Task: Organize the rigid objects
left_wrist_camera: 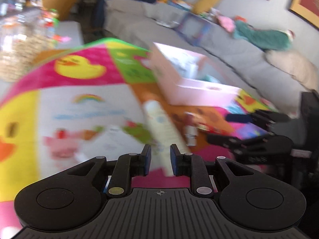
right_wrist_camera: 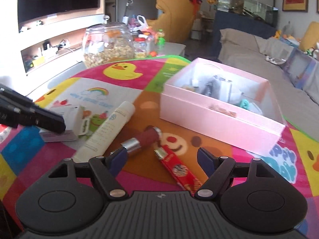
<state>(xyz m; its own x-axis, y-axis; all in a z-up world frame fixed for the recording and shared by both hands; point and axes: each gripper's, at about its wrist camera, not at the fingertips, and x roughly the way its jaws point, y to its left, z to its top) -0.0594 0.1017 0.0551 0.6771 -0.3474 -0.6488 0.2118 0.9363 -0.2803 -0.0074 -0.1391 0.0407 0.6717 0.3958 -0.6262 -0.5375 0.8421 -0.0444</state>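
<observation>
A cream lotion tube [right_wrist_camera: 108, 128] lay slanted on the colourful play mat [right_wrist_camera: 123, 72], near its middle, with a maroon-and-silver cylinder [right_wrist_camera: 142, 140] and a red flat packet [right_wrist_camera: 178, 168] just beside it toward the mat's near edge. A pink open box [right_wrist_camera: 217, 119] holding small items sat toward the mat's far right corner. The right gripper [right_wrist_camera: 162, 159] hovered over the packet with its tongs apart, gripping nothing. The left gripper [left_wrist_camera: 159, 159] had its tongs drawn nearly together, with nothing visibly clamped in the blurred view. A white small box [right_wrist_camera: 74, 116] rested near the mat's left edge.
</observation>
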